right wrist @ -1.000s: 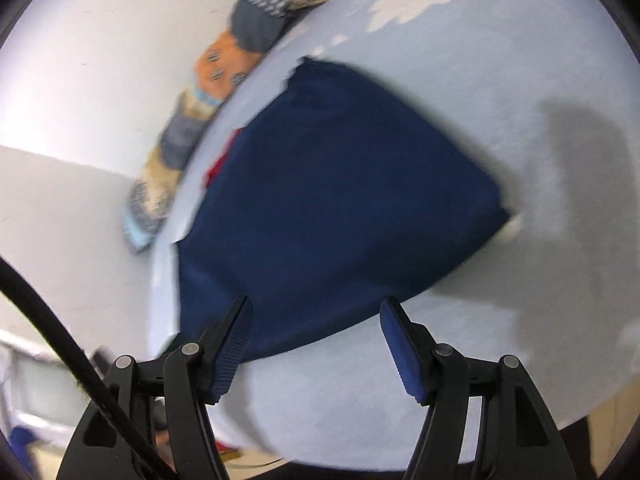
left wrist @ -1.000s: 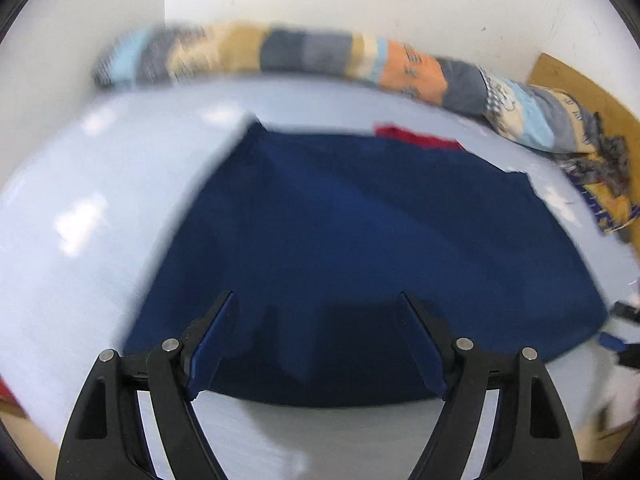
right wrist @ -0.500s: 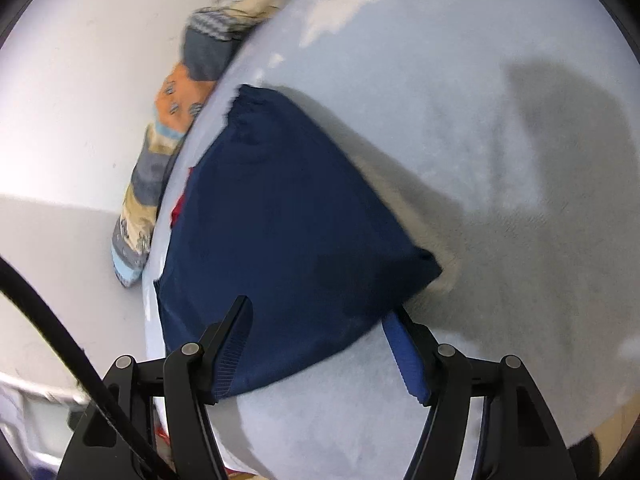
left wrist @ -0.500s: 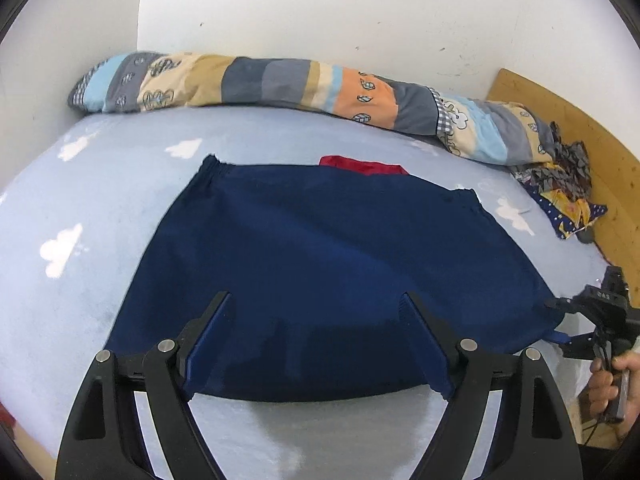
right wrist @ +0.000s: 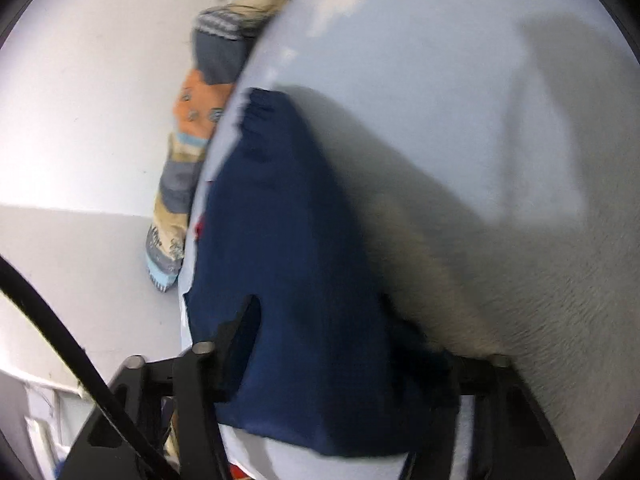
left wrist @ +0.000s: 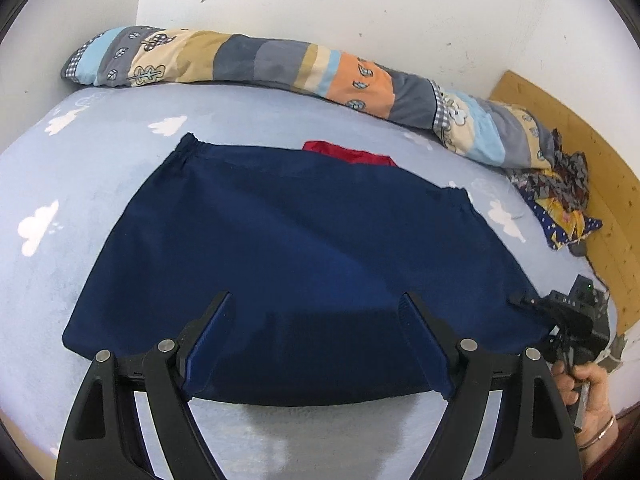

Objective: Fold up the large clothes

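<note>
A navy garment (left wrist: 300,240) lies flat on the light blue bed sheet (left wrist: 80,168), with a strip of red cloth (left wrist: 348,154) showing past its far edge. My left gripper (left wrist: 314,300) hovers open over the garment's near edge, nothing between its fingers. My right gripper (left wrist: 528,308) sits at the garment's right corner, held by a person's hand (left wrist: 592,392). In the blurred right wrist view the navy garment (right wrist: 280,220) has its corner between the jaws of the right gripper (right wrist: 320,308). Those jaws are closing and still stand apart.
A long patchwork bolster (left wrist: 280,64) runs along the white wall at the far side of the bed. A crumpled patterned cloth (left wrist: 560,192) lies at the right beside a wooden board (left wrist: 580,152). Bare sheet surrounds the garment on the left and front.
My right gripper has come down onto the garment's corner and its jaws have narrowed around it. It now shows at the right of the left wrist view. The left gripper stays open.
</note>
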`<state>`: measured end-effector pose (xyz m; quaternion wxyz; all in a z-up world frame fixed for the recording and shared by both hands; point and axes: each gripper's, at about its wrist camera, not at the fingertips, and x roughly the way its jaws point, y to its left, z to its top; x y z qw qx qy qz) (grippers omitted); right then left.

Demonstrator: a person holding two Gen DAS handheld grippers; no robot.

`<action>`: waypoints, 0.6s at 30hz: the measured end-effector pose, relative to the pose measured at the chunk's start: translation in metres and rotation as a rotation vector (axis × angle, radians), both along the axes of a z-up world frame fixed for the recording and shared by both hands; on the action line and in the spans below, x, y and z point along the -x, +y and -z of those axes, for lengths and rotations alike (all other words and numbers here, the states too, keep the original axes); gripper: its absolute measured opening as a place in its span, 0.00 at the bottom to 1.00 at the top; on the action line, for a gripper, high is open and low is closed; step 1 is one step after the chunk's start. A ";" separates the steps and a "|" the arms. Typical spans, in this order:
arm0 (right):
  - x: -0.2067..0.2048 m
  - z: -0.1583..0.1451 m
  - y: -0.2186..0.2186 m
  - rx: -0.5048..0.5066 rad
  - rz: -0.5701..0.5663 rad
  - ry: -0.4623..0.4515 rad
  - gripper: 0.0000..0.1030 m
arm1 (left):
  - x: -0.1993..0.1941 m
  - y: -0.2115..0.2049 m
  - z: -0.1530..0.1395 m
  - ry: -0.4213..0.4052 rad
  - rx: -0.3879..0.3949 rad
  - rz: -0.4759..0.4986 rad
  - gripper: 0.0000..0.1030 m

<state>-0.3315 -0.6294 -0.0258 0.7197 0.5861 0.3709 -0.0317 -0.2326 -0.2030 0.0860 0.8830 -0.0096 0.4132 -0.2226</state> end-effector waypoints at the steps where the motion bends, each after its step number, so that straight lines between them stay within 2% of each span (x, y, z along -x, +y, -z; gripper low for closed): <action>1: -0.002 0.001 -0.001 -0.006 0.008 0.000 0.49 | -0.001 -0.003 0.002 0.005 -0.008 0.005 0.80; 2: -0.005 -0.001 0.000 -0.005 0.000 0.004 0.48 | -0.002 -0.007 0.006 0.011 -0.013 0.012 0.80; 3: -0.009 -0.005 0.002 0.009 -0.019 0.013 0.30 | -0.003 -0.009 0.008 0.018 -0.017 0.017 0.80; 4: -0.015 -0.014 0.007 0.042 -0.046 0.018 0.23 | -0.004 -0.013 0.011 0.027 -0.021 0.021 0.80; 6: -0.018 -0.030 0.012 0.080 -0.042 0.003 0.18 | -0.005 -0.023 0.018 0.048 -0.021 0.034 0.80; 10: -0.011 -0.062 0.019 0.051 -0.009 -0.102 0.16 | 0.004 -0.045 0.026 0.044 -0.051 0.106 0.80; 13: -0.006 -0.084 0.027 0.039 -0.019 -0.186 0.16 | 0.018 -0.057 0.030 -0.012 -0.108 0.201 0.80; 14: -0.004 -0.088 0.028 0.041 -0.020 -0.205 0.16 | 0.026 -0.060 0.032 -0.046 -0.153 0.245 0.80; 17: -0.002 -0.094 0.033 0.049 -0.038 -0.228 0.16 | 0.041 -0.062 0.038 -0.122 -0.245 0.335 0.80; 18: 0.002 -0.092 0.033 0.043 -0.037 -0.228 0.16 | 0.043 -0.061 0.040 -0.131 -0.250 0.354 0.80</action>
